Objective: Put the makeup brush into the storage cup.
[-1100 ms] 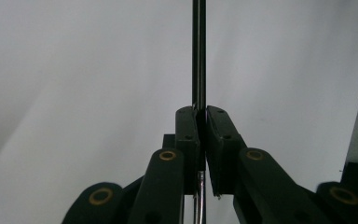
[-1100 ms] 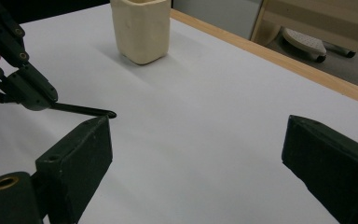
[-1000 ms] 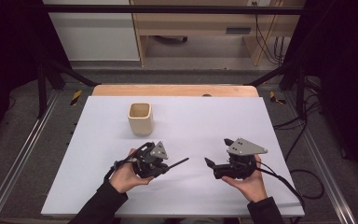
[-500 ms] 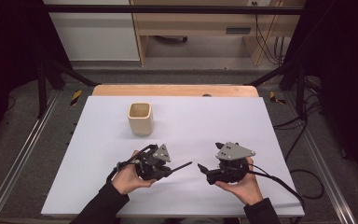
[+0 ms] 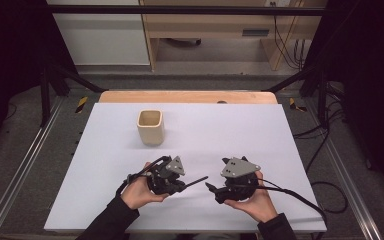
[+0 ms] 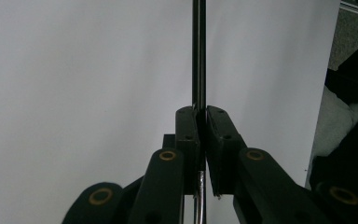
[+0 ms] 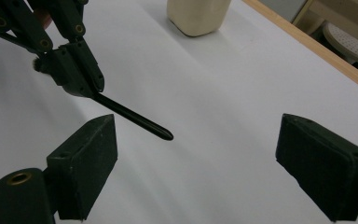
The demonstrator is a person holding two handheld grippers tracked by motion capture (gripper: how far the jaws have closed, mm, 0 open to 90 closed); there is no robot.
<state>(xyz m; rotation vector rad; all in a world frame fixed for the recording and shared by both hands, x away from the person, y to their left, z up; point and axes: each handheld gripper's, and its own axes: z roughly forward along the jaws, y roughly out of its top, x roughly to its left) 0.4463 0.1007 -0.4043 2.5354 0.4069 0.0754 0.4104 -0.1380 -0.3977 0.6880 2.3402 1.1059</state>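
High view: left gripper low over white table, jaws clamped on thin black pen pointing toward right gripper. Right gripper view: jaws wide apart, empty, pen tip between and beyond them. Beige cup upright, farther back, apart from both

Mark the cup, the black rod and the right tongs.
cup (image 5: 150, 134), high view, front wall.
black rod (image 7: 133, 116), right gripper view, mid-shaft.
right tongs (image 7: 196, 170), right gripper view, midway between the open jaws.
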